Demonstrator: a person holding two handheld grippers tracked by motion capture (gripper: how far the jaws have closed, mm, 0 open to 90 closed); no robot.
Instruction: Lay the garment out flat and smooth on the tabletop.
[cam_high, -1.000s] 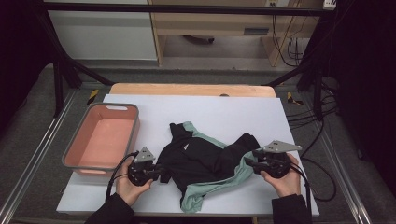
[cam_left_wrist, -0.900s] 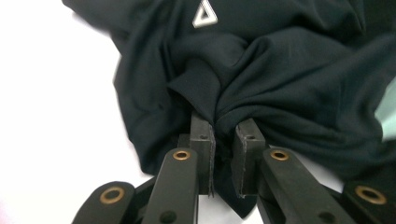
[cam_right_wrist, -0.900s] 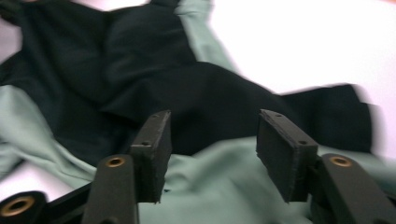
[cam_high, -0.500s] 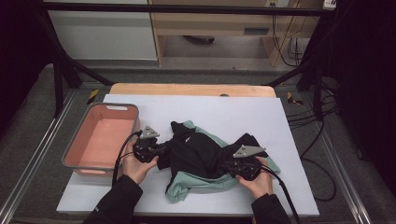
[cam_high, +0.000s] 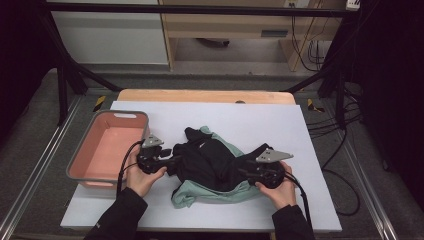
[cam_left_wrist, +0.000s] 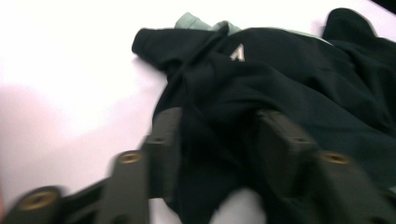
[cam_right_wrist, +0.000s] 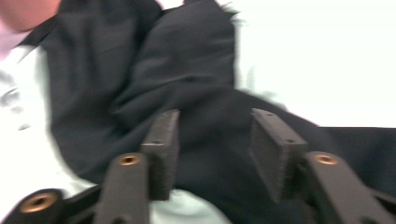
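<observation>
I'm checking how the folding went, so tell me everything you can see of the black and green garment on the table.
The garment is soft cloth, mostly black with pale green lining or panels at its front and back edges and a small white mark on the black. It lies crumpled and partly folded on the white table, right of the pink bin. Black cloth sits between the spread jaws of the left gripper and the right gripper.

Your high view is evenly lit on the white table (cam_high: 310, 150), dark at 9 and 3 o'clock. In both gripper views the tabletop glares to blown-out white, motion blur smears the black garment (cam_left_wrist: 280, 93), and the near jaws look soft toward 6 o'clock.
</observation>
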